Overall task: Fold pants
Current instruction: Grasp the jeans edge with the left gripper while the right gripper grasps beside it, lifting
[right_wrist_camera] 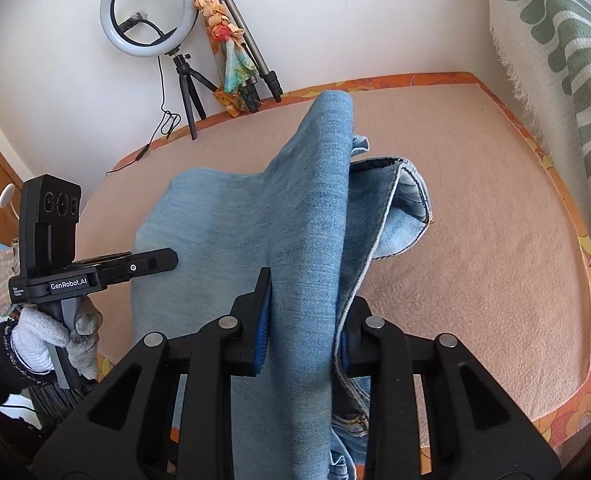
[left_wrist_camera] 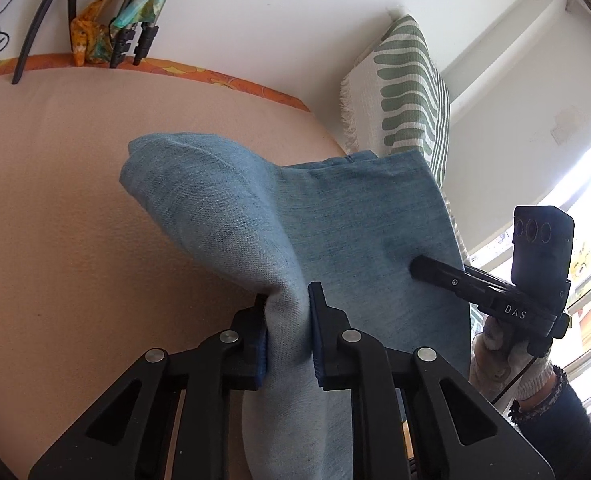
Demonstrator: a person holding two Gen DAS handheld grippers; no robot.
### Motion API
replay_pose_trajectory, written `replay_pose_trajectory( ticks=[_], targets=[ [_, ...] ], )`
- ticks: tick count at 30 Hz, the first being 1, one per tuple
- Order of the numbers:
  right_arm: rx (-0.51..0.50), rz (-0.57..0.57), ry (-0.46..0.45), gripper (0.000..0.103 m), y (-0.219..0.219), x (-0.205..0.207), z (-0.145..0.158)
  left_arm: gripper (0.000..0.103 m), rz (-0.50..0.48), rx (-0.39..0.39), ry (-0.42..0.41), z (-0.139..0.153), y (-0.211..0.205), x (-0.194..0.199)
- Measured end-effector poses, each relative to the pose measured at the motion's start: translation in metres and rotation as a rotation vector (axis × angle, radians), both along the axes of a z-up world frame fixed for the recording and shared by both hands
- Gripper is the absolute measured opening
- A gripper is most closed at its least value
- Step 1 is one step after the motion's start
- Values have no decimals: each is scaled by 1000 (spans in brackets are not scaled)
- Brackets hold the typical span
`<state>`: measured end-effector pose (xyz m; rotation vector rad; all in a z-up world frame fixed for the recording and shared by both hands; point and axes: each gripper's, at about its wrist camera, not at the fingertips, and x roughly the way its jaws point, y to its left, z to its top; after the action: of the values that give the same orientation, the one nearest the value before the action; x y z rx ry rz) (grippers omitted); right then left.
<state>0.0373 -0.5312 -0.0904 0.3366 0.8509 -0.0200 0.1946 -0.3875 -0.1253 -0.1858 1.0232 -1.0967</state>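
Left gripper (left_wrist_camera: 288,300) clenched on a bunched fold of the pants (left_wrist_camera: 335,220), lower centre of the left wrist view; right gripper (right_wrist_camera: 305,304) likewise clamped on a thick denim ridge, lower centre of the right wrist view; both hold the same garment, lifted off the bed (right_wrist_camera: 475,260) at the near end, far end draped onto the peach cover. Key relation: denim runs straight forward from each gripper, long axis toward the top of the frame and the wall; the two grippers sit side by side across the pants' width, neither clearly nearer, so the next fold likely means carrying the held edge forward over the far end. Waistband or hem with stitching hangs loose right of centre in the right wrist view. Writing: "GenRobot.AI" on the left gripper body (right_wrist_camera: 75,284); "DAS" on the right gripper body (left_wrist_camera: 515,312). Ring light (right_wrist_camera: 149,8) upper left; green patterned cushion (left_wrist_camera: 407,88) upper right.
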Motion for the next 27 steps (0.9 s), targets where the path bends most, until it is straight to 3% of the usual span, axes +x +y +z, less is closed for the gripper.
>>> replay_pose_trajectory(
  ticks=[12, 27],
  targets=[
    [-82, -37, -75, 27, -31, 30, 45, 15, -42, -42, -81, 39, -47, 32],
    [-105, -70, -128, 27, -102, 127, 64, 15, -29, -71, -147, 69, -113, 117]
  ],
)
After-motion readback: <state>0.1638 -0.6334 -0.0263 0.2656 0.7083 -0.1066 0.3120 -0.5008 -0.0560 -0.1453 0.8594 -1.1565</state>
